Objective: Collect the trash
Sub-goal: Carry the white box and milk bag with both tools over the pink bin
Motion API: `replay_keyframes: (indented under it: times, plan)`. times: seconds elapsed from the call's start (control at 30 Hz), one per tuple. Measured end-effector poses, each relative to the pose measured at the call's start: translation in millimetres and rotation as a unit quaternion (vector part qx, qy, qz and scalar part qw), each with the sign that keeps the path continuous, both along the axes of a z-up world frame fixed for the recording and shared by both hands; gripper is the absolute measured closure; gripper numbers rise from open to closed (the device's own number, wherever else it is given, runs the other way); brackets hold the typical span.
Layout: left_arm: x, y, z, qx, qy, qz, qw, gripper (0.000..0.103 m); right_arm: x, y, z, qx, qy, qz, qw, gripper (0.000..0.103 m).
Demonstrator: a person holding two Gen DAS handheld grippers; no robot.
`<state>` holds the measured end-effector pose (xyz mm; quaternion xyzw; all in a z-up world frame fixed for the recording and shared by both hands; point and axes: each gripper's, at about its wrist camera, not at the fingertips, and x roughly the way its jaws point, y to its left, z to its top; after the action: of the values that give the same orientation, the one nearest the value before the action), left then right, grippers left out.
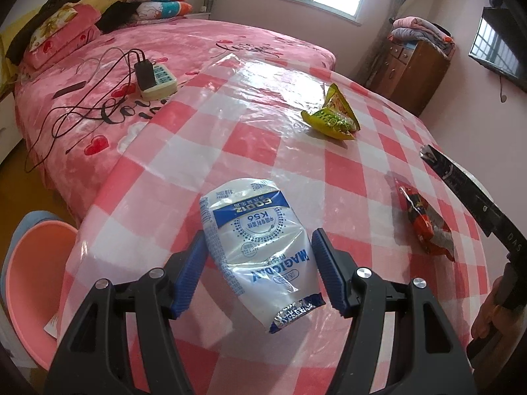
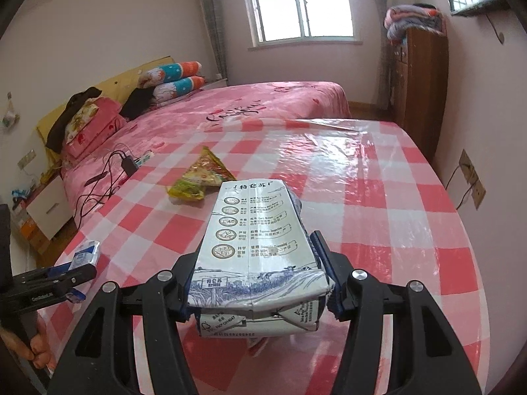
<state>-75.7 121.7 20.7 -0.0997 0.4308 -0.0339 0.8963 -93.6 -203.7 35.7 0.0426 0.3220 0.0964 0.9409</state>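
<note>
Holding trash in both hands, mid-collection. Left hand-held gripper has a white-and-blue pouch between its blue pads, crumpled, torn end toward the camera; left pad looks to touch it, right pad seems to stand a little off, so I judge it a light grip, lifted over the near part of the table. Right hand-held gripper is clamped on a flattened milk carton, pads pressing both long sides, carton pointing away from the camera and held off the checked cloth.

Left on the table: a yellow-green wrapper toward the far middle, and a red wrapper on the near right, just beside the right tool in the left view. A pink basin sits off the table's near left edge (likely the bin, can't confirm).

Step in hand: carry the two picked items to the drop spot. Next move calls for swinging both loads over the basin and letting go above it, minding the floppy pouch so it doesn't slip early. Then back for the two wrappers.
</note>
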Motion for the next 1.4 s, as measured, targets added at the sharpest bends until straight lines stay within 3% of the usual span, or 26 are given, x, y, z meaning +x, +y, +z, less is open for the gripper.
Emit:
replay_keyframes:
  times: [0.73,1.4]
  plan:
    - [-34,37,4,-0.026,-0.010,0.001,0.9996,0.038,-20,64,2,-0.045,-0.004,0.053,0.998,0.044]
    - [-52,79,-2,-0.048,-0.012,0.017,0.9986,0.038,-33,125,-11,-0.062,0.021,0.107,0.992,0.044]
